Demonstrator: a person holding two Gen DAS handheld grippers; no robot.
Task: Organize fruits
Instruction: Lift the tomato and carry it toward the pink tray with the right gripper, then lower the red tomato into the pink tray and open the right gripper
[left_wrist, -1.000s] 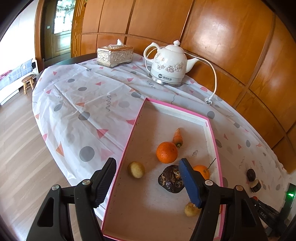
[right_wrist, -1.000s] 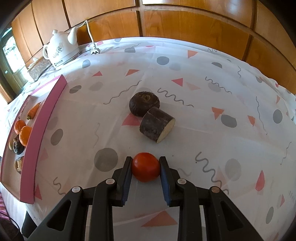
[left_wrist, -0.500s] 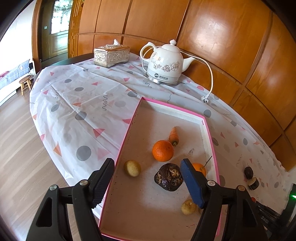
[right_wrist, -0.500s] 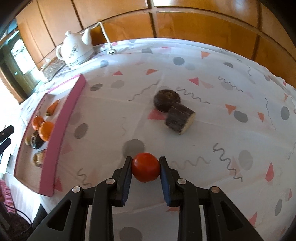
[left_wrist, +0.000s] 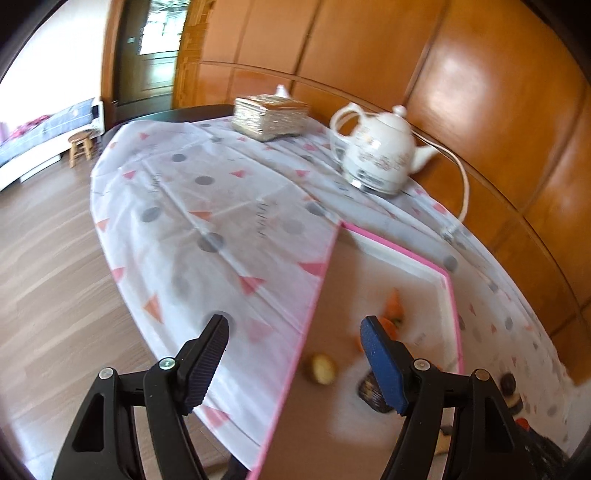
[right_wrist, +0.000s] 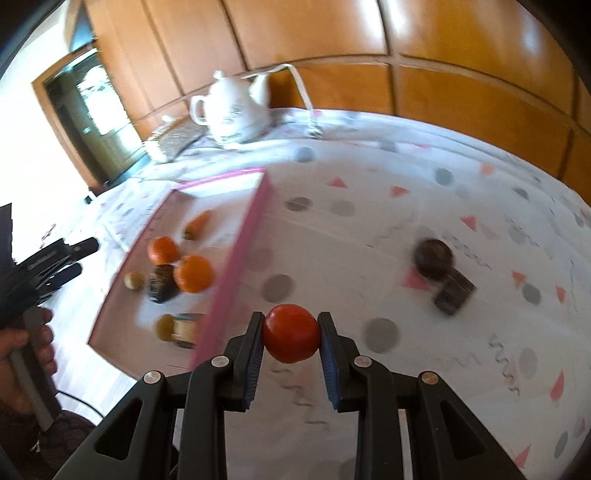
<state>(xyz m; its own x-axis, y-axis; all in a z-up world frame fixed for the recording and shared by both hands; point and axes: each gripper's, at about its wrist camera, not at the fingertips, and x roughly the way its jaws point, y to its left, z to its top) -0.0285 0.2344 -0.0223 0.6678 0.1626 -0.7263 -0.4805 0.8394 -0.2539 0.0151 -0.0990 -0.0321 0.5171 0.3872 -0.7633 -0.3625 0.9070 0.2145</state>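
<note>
Tomato up, tray left!
Your right gripper (right_wrist: 291, 334) clamps the tomato (right_wrist: 291, 333); only your left gripper (left_wrist: 293, 360), spread wide, misses it, tilted over the pink tray (left_wrist: 453, 295).

The left wrist camera sits by the table edge, up high, and looks across the pink tray (left_wrist: 452, 295) toward the white kettle (left_wrist: 380, 151) and the wood wall. The right wrist camera looks from over the spotted cloth (right_wrist: 424, 332), closer down, toward the same tray (right_wrist: 236, 254) and kettle (right_wrist: 232, 107). Both are blurry.
</note>
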